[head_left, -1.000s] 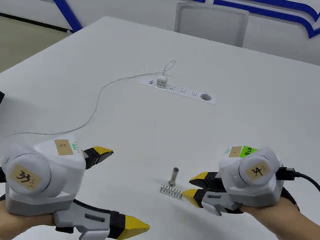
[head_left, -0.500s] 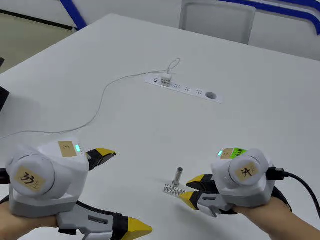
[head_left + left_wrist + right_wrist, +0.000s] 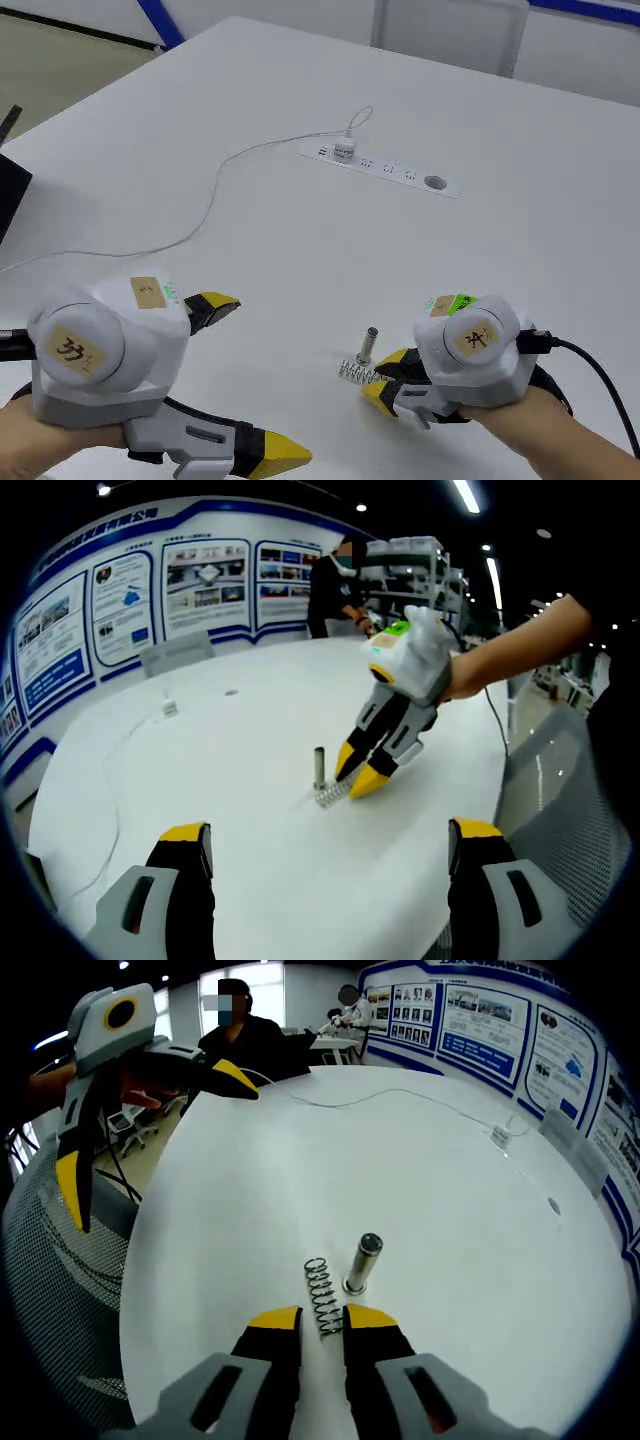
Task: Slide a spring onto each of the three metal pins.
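Note:
A short metal pin [image 3: 367, 346] stands upright on the white table [image 3: 300, 260]. A small spring [image 3: 352, 372] lies flat just in front of it, apart from it. My right gripper [image 3: 382, 378] is low on the table with its jaws a narrow gap apart. In the right gripper view the spring [image 3: 320, 1300] has its near end between the tips of the right gripper [image 3: 322, 1322], with the pin [image 3: 362, 1262] just to its right. My left gripper [image 3: 248, 380] hovers at the near left, wide open and with nothing in it. The left gripper view shows the left gripper [image 3: 330, 845], the spring [image 3: 328, 794] and the pin [image 3: 320, 767].
A white power strip [image 3: 385, 170] with a plugged adapter lies further back, its thin cable [image 3: 215, 190] curving to the left edge. A grey chair [image 3: 450, 30] stands behind the table. A dark object [image 3: 10, 190] sits at the far left. People stand in the background.
My right gripper has slid left along the table until its tips reach the spring's end. The head camera has shifted. The left gripper stays wide open in about the same place.

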Available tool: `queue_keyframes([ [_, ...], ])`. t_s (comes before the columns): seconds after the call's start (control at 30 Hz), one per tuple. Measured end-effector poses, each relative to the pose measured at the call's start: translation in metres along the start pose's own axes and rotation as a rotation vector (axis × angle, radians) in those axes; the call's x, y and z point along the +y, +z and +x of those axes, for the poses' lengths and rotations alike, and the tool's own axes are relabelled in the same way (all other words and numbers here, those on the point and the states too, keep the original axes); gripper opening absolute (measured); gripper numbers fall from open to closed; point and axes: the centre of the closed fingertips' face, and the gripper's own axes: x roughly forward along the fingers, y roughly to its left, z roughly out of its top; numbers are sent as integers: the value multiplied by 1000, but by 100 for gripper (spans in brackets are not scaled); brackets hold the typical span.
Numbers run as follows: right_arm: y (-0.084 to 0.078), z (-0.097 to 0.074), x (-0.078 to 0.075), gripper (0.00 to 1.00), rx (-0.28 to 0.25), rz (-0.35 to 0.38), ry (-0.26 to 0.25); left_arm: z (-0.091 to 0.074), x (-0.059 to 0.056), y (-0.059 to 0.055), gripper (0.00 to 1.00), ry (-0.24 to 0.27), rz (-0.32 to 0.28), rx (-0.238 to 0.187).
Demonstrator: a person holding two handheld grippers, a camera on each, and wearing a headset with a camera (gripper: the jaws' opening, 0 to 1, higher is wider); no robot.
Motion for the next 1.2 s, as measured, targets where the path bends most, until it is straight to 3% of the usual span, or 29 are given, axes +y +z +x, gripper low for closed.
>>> queue_keyframes([
  [0.17,-7,3,4,15,27,4,16,0,2,0,100,0,-11,-6],
  [0.2,-3,4,4,14,4,19,18,0,2,-1,100,0,-10,-4],
  [0.4,-4,3,7,11,7,10,29,1,1,0,100,-4,-9,-4],
  [0.47,-3,1,4,11,9,-18,-8,1,1,1,100,-7,-6,-1],
  [0.63,-1,-1,10,10,1,-12,-6,-1,2,7,100,0,-3,-21],
  [0.9,12,-26,12,10,-46,-31,-22,0,0,10,95,-2,18,-18],
  [1.1,19,-45,16,10,-65,-91,-32,5,-8,31,88,-18,47,-73],
  [1.2,22,-55,16,10,-71,-153,-53,7,-12,35,82,-34,82,-70],
])
